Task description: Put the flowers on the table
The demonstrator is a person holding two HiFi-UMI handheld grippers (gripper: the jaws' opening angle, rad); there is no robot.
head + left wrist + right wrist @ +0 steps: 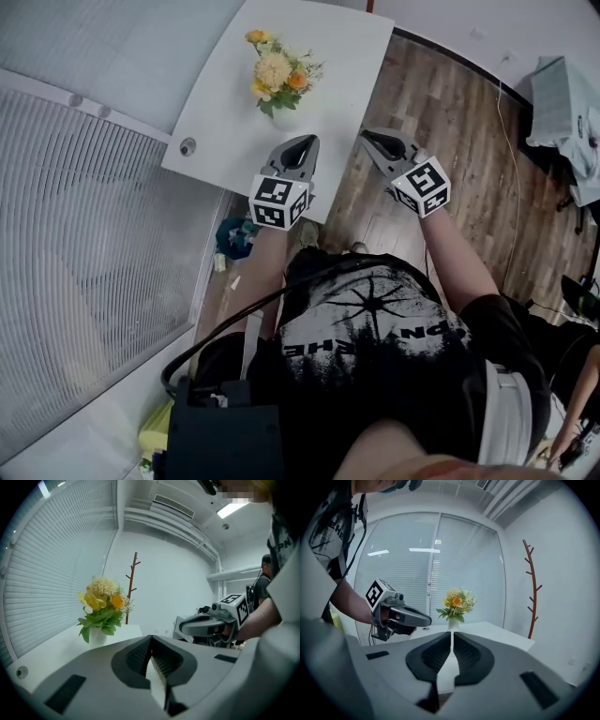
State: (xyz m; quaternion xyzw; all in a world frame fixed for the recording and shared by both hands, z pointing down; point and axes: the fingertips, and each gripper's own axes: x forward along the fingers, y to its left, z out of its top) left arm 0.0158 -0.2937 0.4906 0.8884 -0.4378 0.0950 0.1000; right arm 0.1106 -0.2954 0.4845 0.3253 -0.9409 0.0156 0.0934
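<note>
1 bench (pixel 323 66). 1 flowers bunch (pixel 278 73) on bench. 2 grippers at bench edge: left gripper (pixel 304 142), right gripper (pixel 368 137). 1 grommet (pixel 187 146) in bench corner. 1 coat stand (pixel 531 590) behind bench.

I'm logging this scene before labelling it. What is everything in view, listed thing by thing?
Flowers: one bunch, yellow and orange, in the vase.
Vase: one, white, on the table.
Table: one, white, ahead of the person.
Coat stand: one, brown, against the white wall.
Blinds: several panels, white, beside the table.
Floor: one, brown wood, right of the table.
Left hand-held gripper: one, grey, shut and empty, above the table's near end.
Right hand-held gripper: one, grey, shut and empty, beside the table's right edge.
</note>
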